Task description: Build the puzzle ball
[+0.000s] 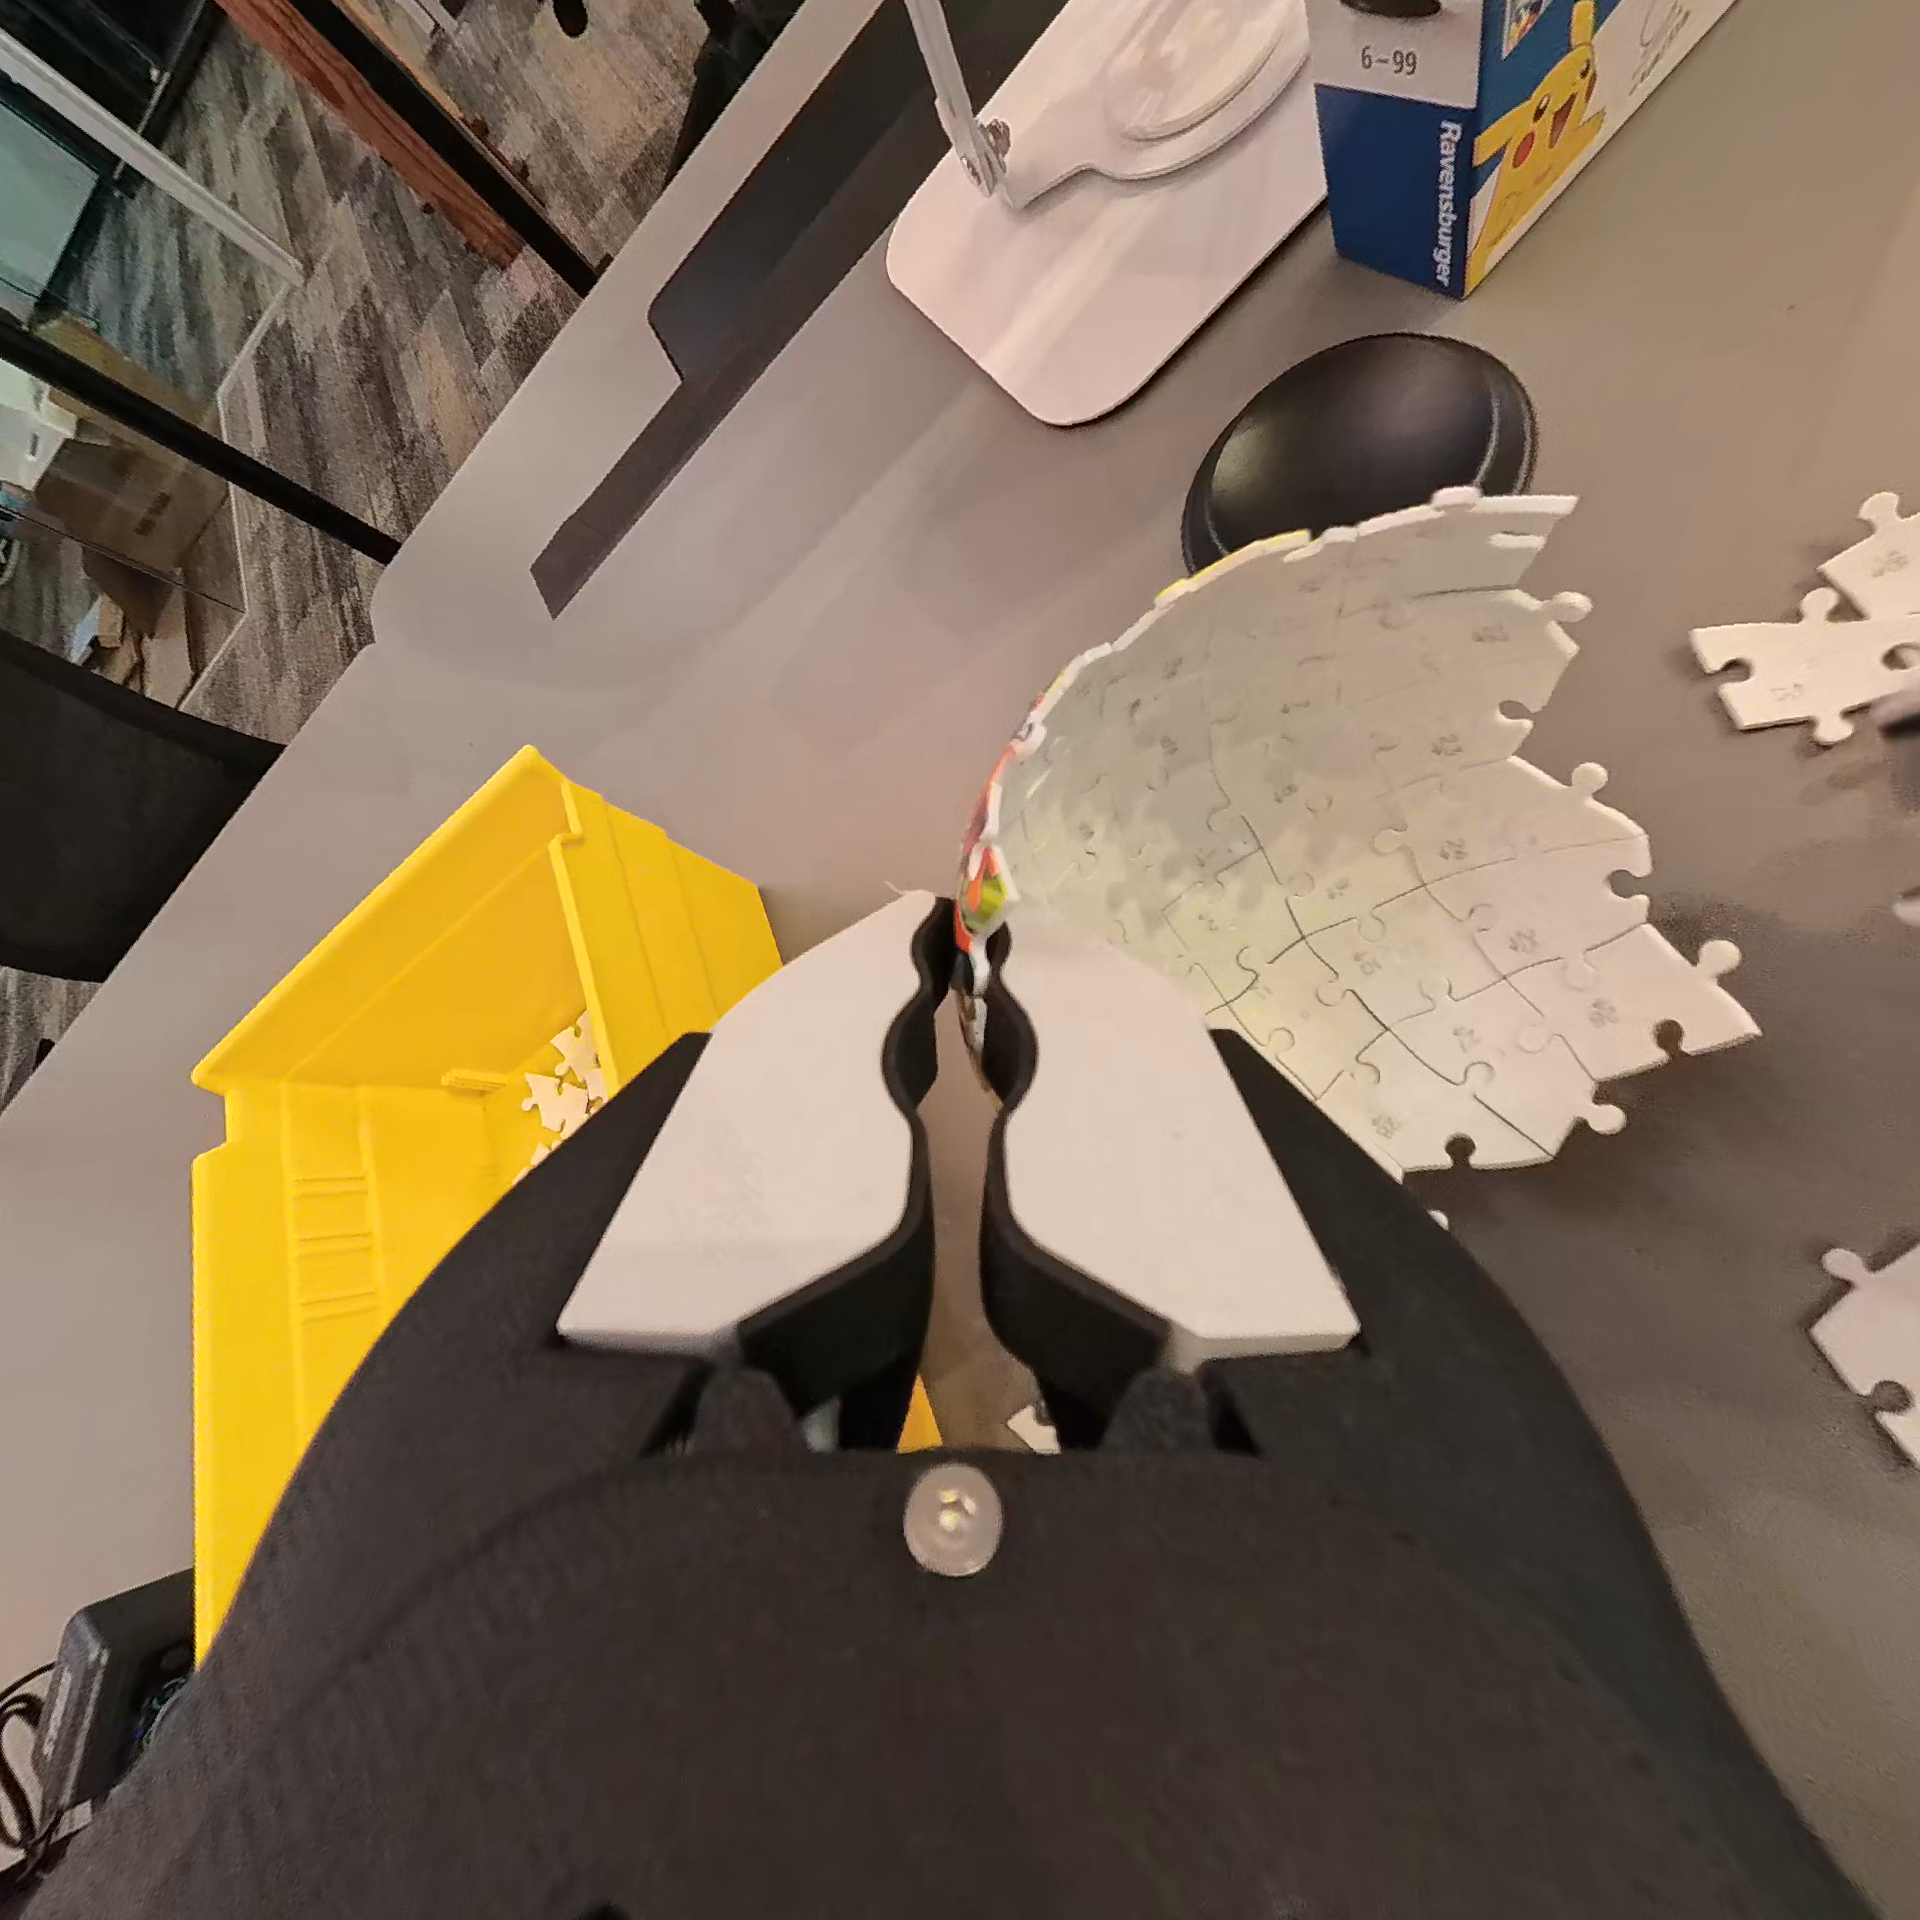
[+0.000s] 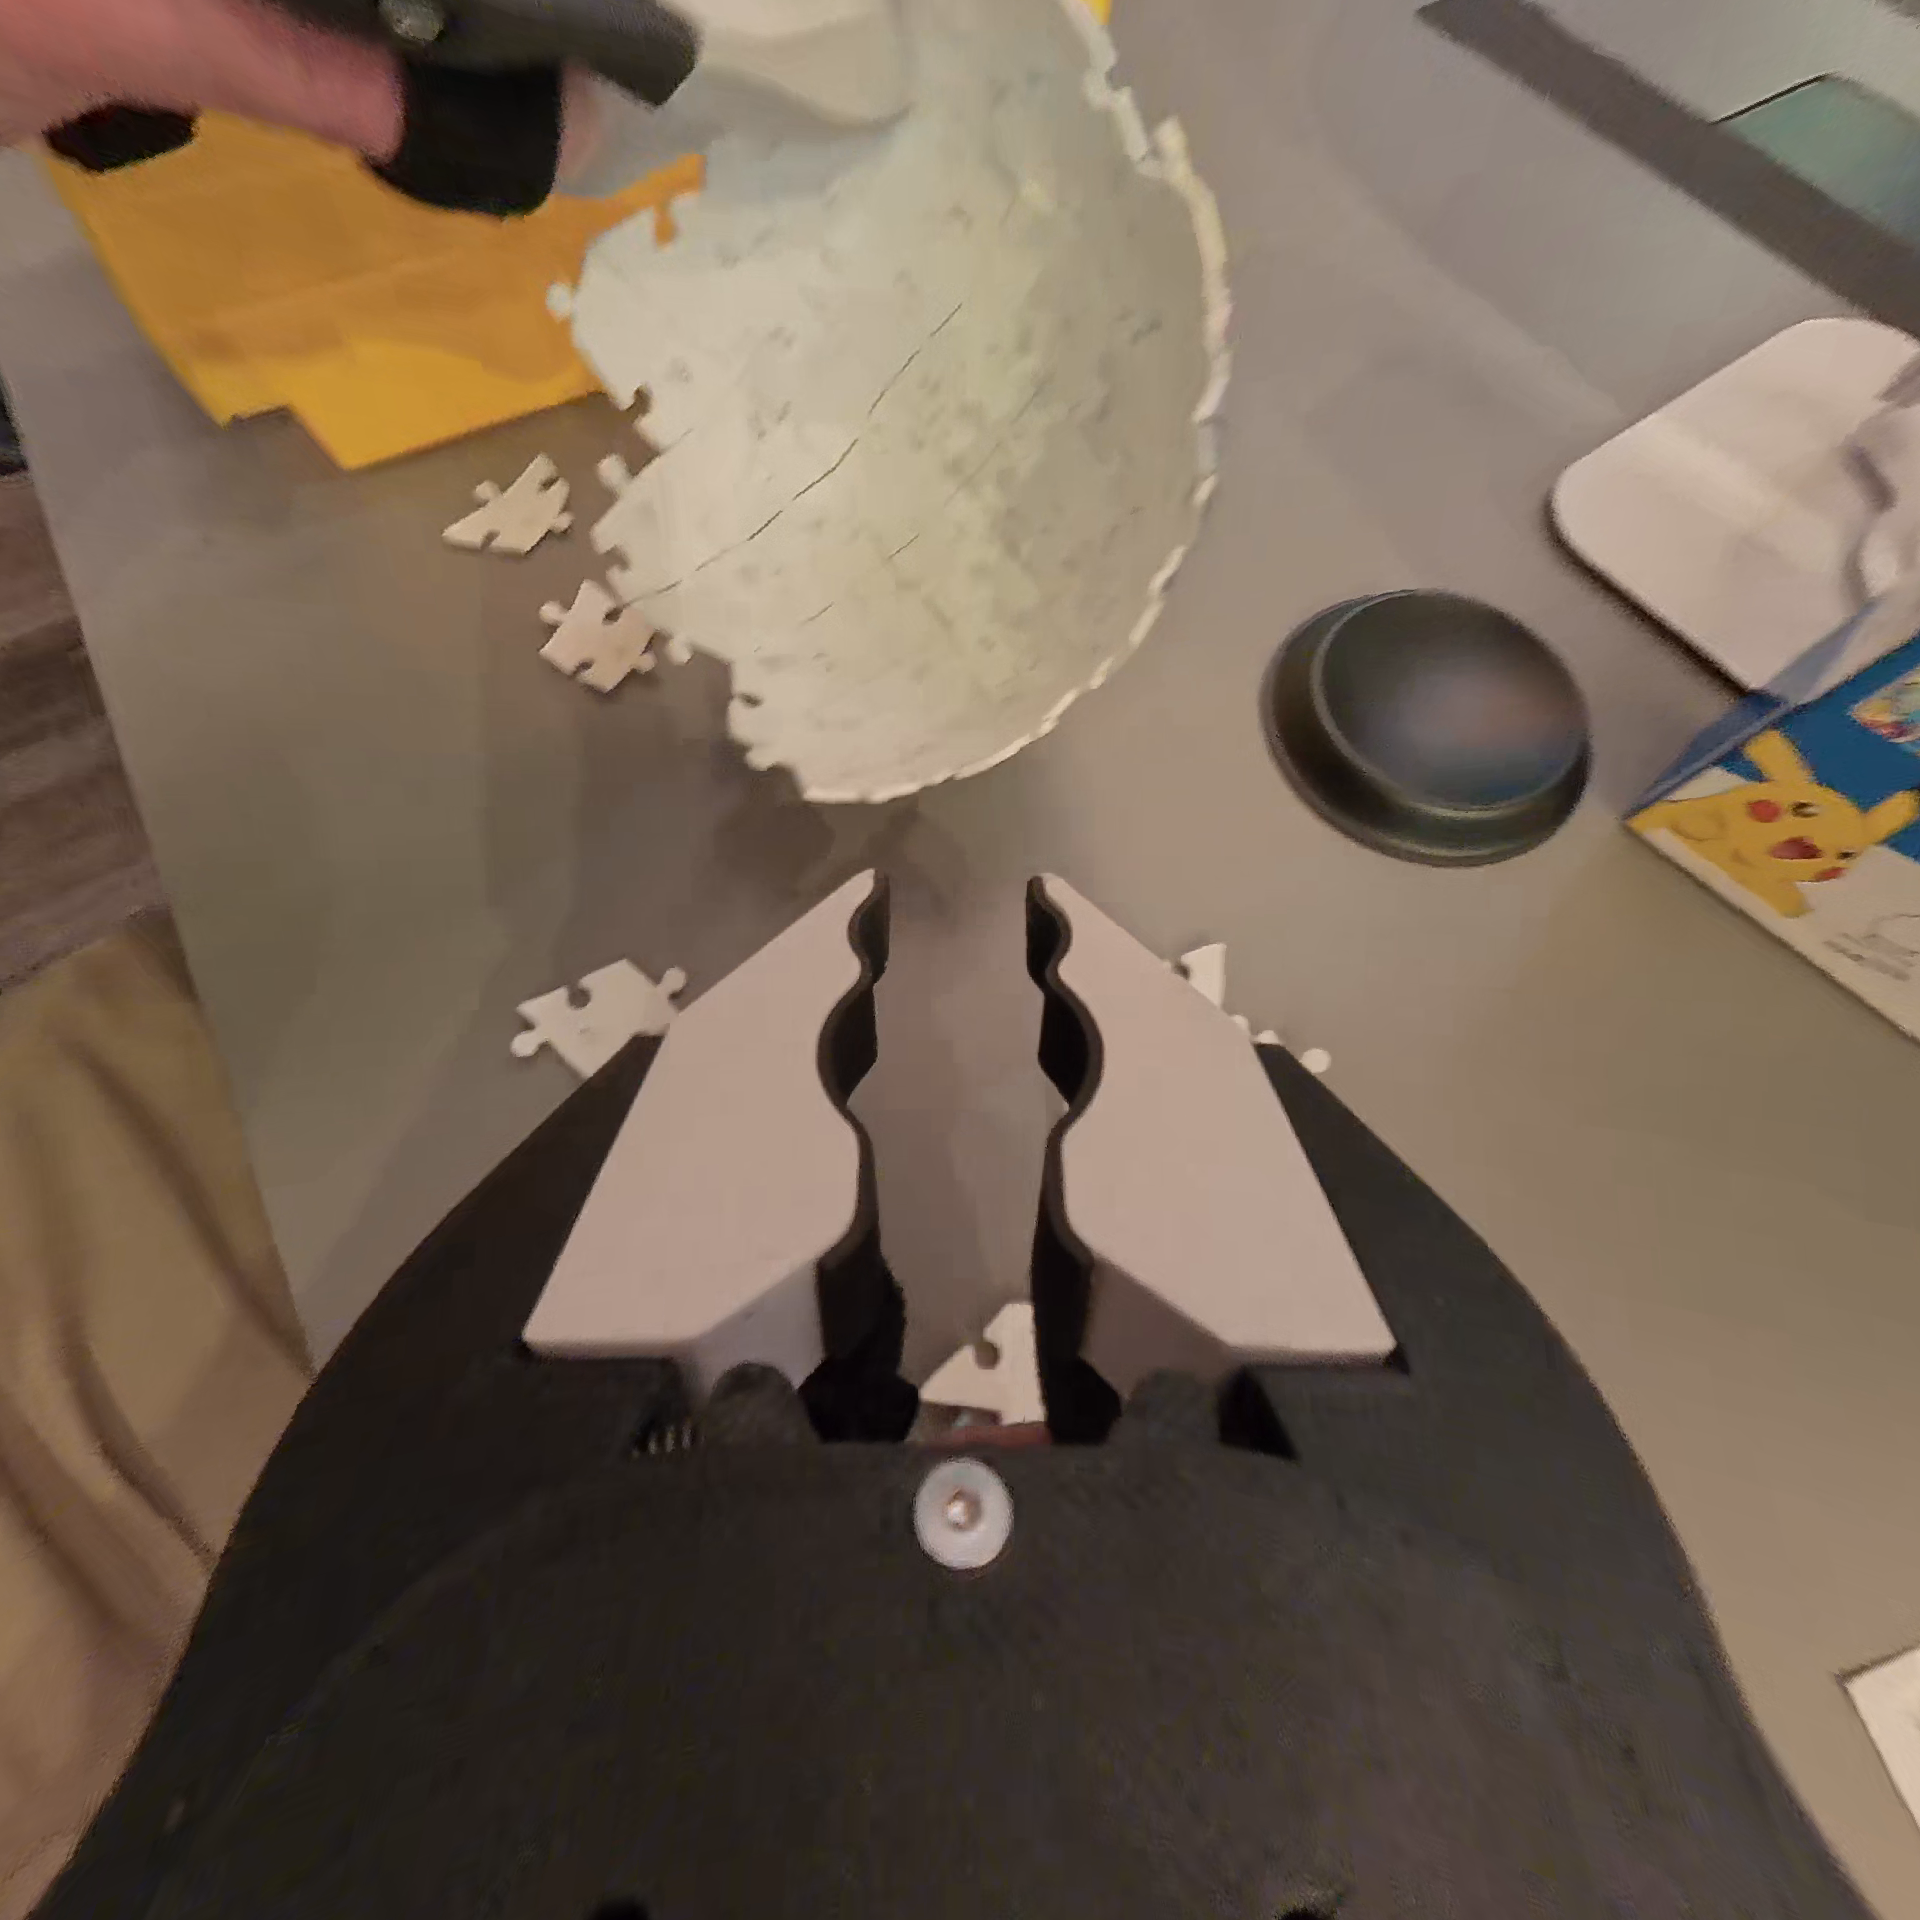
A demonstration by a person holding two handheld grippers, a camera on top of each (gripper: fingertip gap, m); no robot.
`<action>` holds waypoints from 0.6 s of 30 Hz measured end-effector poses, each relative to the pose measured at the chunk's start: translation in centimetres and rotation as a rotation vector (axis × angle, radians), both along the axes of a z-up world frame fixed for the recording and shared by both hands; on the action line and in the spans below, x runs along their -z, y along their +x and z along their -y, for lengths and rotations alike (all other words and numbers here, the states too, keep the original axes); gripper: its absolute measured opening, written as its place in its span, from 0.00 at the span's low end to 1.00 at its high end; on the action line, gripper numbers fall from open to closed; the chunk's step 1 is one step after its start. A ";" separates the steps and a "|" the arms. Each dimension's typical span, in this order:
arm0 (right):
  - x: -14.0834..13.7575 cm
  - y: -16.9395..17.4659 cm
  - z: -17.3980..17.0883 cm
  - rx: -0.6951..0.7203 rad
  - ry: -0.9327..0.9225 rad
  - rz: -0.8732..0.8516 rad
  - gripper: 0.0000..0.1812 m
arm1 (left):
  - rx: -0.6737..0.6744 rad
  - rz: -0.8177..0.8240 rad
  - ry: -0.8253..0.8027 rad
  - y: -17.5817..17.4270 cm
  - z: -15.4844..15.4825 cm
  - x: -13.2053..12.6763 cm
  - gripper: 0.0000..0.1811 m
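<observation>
A half-built puzzle ball shell is held in the air, its white inner face toward me. My left gripper is shut on the shell's rim, where the coloured outer print shows. In the right wrist view the shell hangs above the grey table, held from the upper left by the other gripper and a hand. My right gripper is open and empty, just below the shell. Loose white puzzle pieces lie beside its fingers, more lie farther off, and others lie at the right.
A yellow bin with several white pieces stands left of the shell. A black round stand sits behind it, also in the right wrist view. A white lamp base and the blue puzzle box stand farther back. The table edge runs at the left. Across from one pair of fingers to the other is roughly 15 cm. From either gripper's tips it is about 30 cm to the white lamp base. Look for it in the right wrist view too.
</observation>
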State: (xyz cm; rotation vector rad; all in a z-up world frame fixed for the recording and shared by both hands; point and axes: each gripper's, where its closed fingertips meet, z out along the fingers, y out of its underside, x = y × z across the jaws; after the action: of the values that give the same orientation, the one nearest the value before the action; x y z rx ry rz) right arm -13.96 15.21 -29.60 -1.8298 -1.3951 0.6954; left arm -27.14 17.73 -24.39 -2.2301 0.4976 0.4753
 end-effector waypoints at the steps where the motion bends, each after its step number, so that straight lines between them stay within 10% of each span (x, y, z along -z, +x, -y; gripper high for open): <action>1: -0.3 -0.1 -0.7 0.022 0.018 -0.007 0.14 | 0.002 0.000 -0.001 0.1 0.0 0.0 0.02; 18: -2.3 -3.1 -5.6 0.146 0.085 -0.115 0.07 | 0.018 -0.012 -0.006 1.3 -0.4 0.3 0.02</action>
State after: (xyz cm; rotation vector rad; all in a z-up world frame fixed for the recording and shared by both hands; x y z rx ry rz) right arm -17.08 20.77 -27.26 -1.7758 -1.1859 0.6454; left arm -25.87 18.09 -24.65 -2.2283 0.5257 0.4784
